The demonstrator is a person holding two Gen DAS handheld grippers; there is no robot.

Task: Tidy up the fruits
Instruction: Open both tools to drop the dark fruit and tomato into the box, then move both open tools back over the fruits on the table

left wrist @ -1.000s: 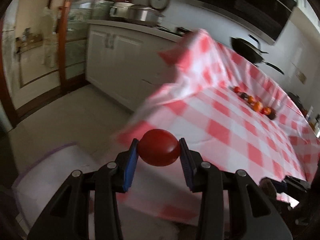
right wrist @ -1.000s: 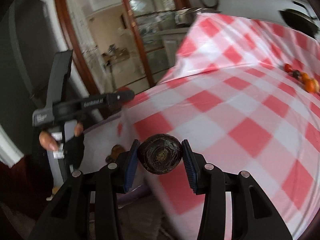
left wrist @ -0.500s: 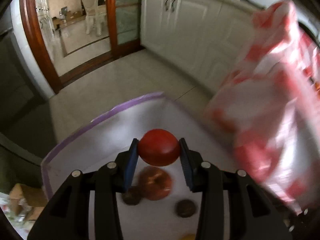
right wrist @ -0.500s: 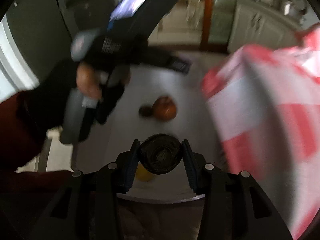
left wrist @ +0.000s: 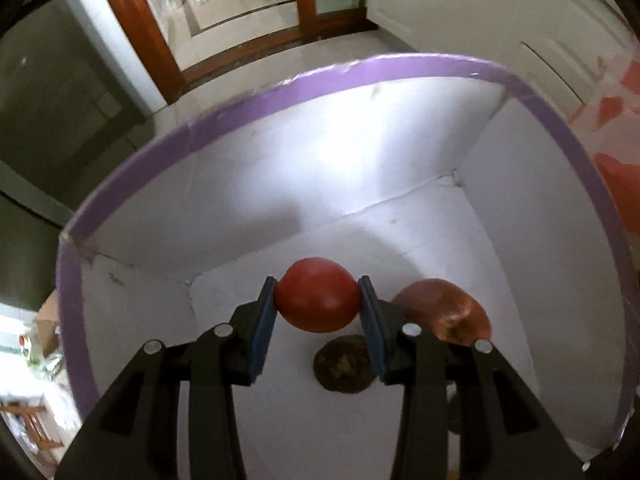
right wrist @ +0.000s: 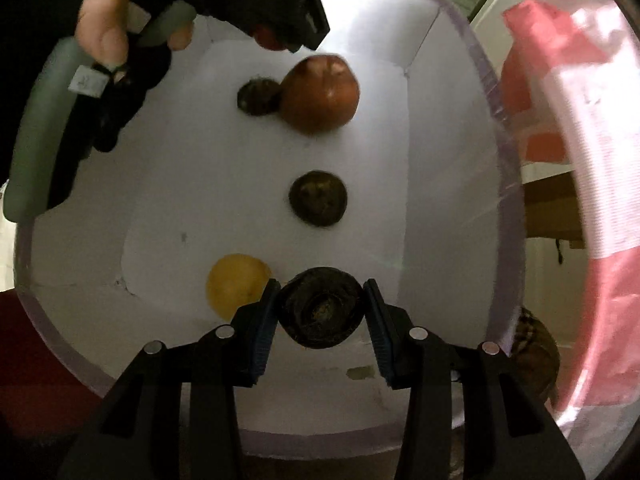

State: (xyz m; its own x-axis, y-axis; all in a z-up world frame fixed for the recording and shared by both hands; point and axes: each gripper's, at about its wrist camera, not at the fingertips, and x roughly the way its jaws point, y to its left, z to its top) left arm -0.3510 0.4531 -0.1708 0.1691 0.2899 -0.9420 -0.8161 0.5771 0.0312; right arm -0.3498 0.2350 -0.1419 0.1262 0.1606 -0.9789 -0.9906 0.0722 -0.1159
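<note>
Both grippers have swung off the checked tabletop and down over the white box [left wrist: 400,80]. Left gripper [left wrist: 318,306] clamps a red fruit [left wrist: 318,300]; right gripper [right wrist: 320,308] clamps a dark fruit [right wrist: 320,308] — each above the box floor. Depositing step: next, lower a little and part the jaws over bare floor, clear of the brown fruit [right wrist: 320,94].

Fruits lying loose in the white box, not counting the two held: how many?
4: a brown apple-like fruit at the far end, a dark one touching it, another dark one mid-floor, a yellow one nearest. More may hide under the grippers.
</note>
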